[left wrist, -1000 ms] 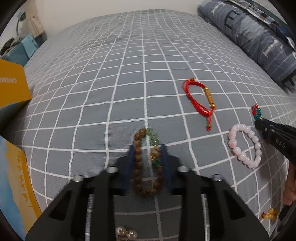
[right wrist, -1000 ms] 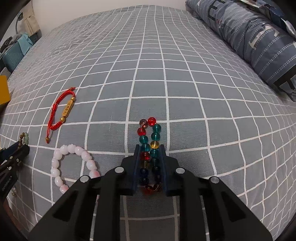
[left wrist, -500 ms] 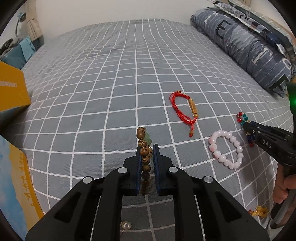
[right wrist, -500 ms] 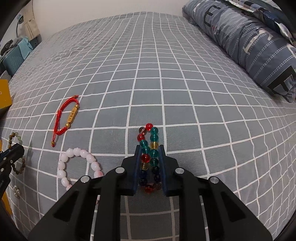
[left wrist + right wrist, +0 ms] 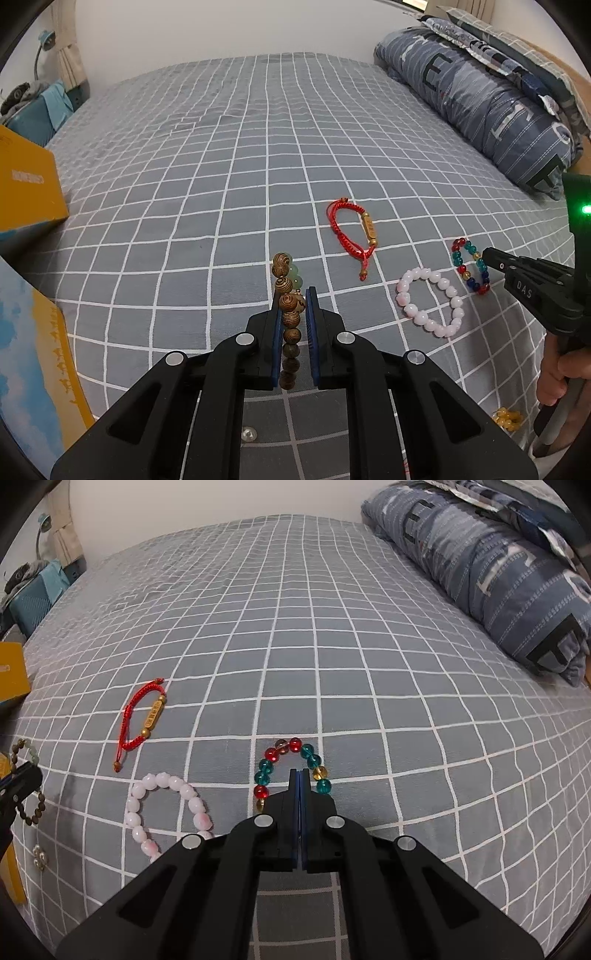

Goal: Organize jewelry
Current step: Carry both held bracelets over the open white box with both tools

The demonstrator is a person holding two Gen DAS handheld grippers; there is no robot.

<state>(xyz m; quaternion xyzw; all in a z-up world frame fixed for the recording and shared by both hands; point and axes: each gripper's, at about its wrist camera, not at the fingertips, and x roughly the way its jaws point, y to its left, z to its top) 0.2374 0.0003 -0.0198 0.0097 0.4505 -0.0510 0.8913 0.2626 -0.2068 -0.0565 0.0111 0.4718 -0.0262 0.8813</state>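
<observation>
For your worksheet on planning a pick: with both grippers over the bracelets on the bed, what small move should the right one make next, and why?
Probably reopen. The right gripper has just closed with nothing between its fingers; the glass bead bracelet lies around the tips on the bedsheet. It should straddle one strand, then close again. The left gripper holds the wooden bead bracelet.

Grained wooden beads [image 5: 289, 314], glossy glass-like beads [image 5: 295, 764], matt checked cloth bedsheet [image 5: 221, 177].
</observation>
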